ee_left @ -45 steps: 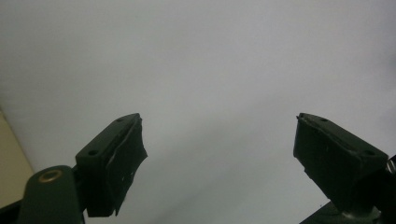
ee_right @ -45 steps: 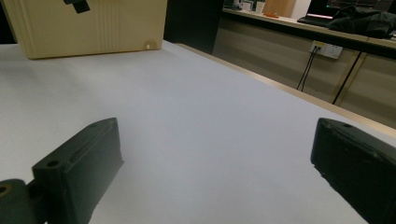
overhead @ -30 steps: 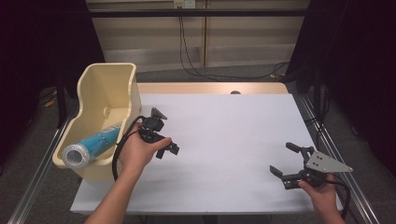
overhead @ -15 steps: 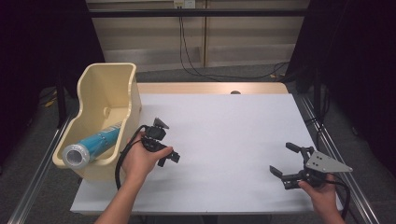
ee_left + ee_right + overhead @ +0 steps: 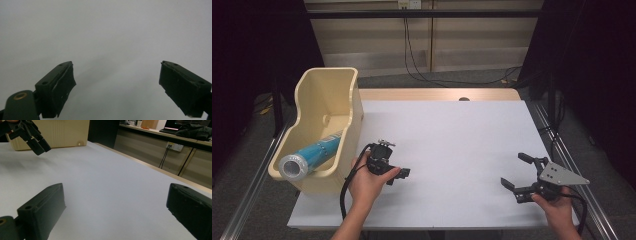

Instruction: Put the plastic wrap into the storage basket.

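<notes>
A big white table (image 5: 452, 135) takes up most of the room in front of the person. Its far edge is bare wood. Dark curtains hang on both sides, and black cables run down the pale wall behind it.

On the left side of the table sits a tall cream bin (image 5: 324, 107). It lies open at the top, and its near corner is just beside the person's left hand. Inside the bin lies a blue tube (image 5: 314, 152) with a shiny round silver end. The tube slants, with the silver end at the near corner of the bin and the other end deeper inside. Nothing is holding the tube.

The left hand (image 5: 367, 182) is low over the table near the bin's near corner. It holds the left gripper (image 5: 117, 87), which points down at the plain white table top. Its two black jaws stand apart and have just been opening wider. There is nothing between them, just bare table.

The right hand (image 5: 552, 207) is at the near right corner of the table, well apart from the bin. It holds the right gripper (image 5: 115, 212), which lies low and points across the table toward the bin. Its jaws are wide apart too, with nothing in them. A grey three-cornered plate sits on top of it, and a black cable trails from it
</notes>
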